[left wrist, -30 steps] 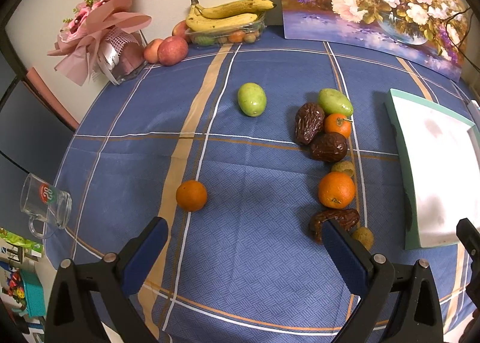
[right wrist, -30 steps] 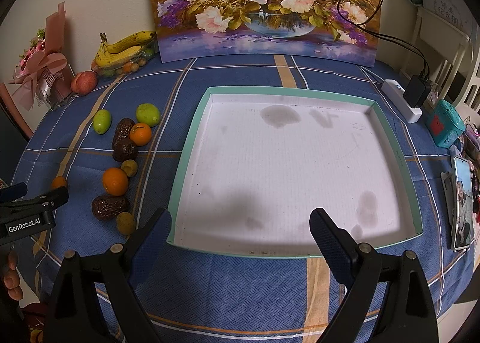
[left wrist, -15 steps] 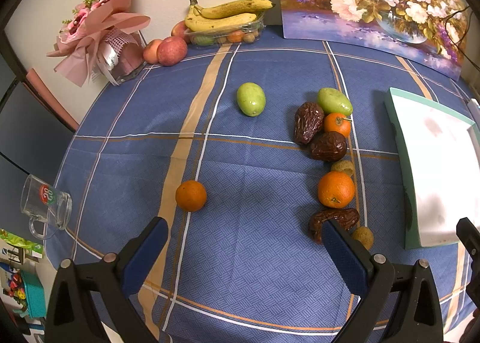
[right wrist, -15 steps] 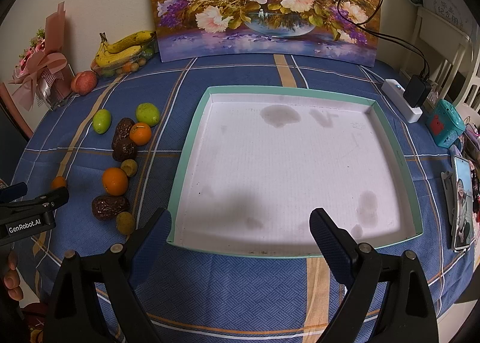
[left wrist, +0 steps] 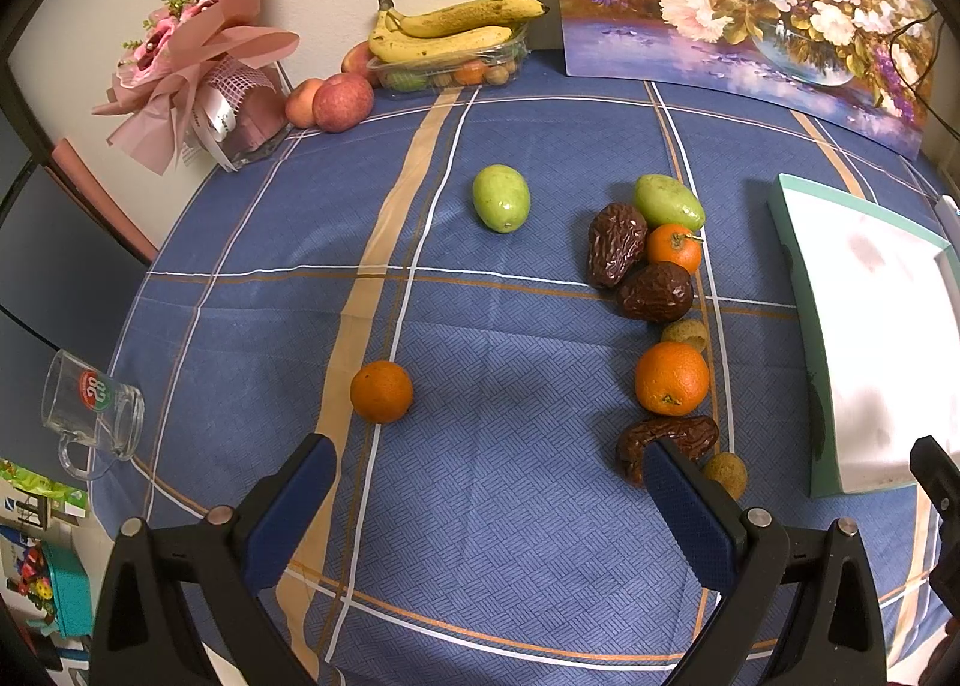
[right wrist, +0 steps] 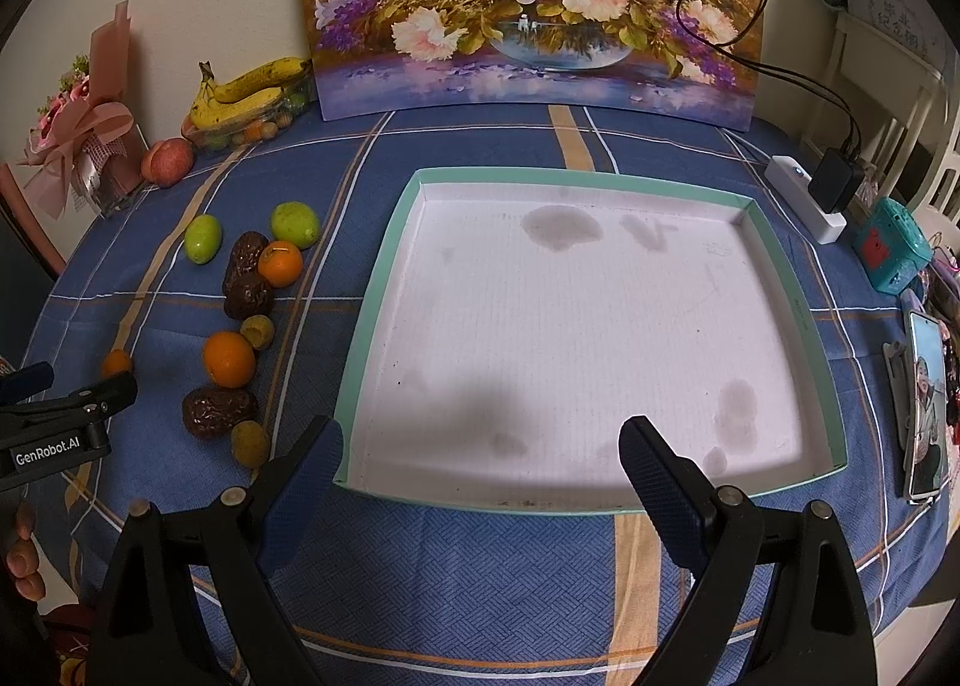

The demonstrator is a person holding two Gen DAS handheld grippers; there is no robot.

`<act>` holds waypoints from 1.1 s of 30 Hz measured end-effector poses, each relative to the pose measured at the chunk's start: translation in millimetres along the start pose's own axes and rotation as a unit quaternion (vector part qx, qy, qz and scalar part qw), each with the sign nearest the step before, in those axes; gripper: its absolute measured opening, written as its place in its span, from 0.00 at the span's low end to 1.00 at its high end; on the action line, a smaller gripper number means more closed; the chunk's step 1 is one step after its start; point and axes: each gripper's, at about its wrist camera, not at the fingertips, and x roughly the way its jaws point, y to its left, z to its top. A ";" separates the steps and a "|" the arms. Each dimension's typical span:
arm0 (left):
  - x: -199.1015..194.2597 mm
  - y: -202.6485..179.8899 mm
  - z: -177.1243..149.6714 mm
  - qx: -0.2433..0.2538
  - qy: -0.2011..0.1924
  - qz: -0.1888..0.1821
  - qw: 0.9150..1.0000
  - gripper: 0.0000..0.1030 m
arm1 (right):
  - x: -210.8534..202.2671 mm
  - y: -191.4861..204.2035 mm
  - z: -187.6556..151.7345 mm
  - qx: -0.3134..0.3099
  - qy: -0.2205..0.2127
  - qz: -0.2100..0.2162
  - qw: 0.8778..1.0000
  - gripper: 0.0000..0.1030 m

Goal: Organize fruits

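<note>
Fruits point(left wrist: 666, 266) lie loose in a line on the blue cloth just left of the empty teal-rimmed tray point(right wrist: 384, 266), a lone orange point(left wrist: 381, 391) well apart to its left, while left gripper point(left wrist: 486, 491) and right gripper point(right wrist: 480, 461) hover spread and empty. Round pieces could roll off if nudged. Nearest the tray's front corner, the curved date point(left wrist: 666, 443) lies crosswise, its long axis pointing at the tray.

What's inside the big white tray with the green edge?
No fruit: the tray shows only dark stains on its white floor. The right gripper finger hides its near corner.
</note>
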 end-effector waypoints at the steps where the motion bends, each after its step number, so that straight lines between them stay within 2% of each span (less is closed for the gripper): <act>1: 0.0 -0.1 0.0 0.000 0.000 0.000 1.000 1.00 | 0.2 0.0 0.3 0.000 0.000 0.000 1.000 0.91; 9: 1.0 0.0 0.1 -0.004 0.003 0.001 1.000 1.00 | 3.5 1.7 -2.4 -0.001 0.002 -0.001 1.000 0.91; 17: 3.5 6.6 1.2 -0.029 0.009 -0.031 0.999 1.00 | 2.3 2.0 0.0 -0.004 0.007 -0.001 1.000 0.91; 21: -0.2 12.3 4.6 -0.061 -0.004 -0.040 0.997 1.00 | 0.6 1.4 1.9 0.001 -0.001 0.007 1.000 0.91; 27: -12.6 18.4 12.8 -0.093 -0.066 -0.073 0.991 1.00 | -2.4 2.9 11.5 0.012 -0.019 0.024 0.999 0.91; 31: -11.8 31.6 22.3 -0.138 -0.065 -0.098 0.983 1.00 | -4.3 3.1 21.4 0.022 -0.036 0.035 0.999 0.91; 33: -10.6 35.9 25.7 -0.141 -0.064 -0.109 0.982 1.00 | -3.7 3.2 27.4 0.027 -0.037 0.047 0.998 0.91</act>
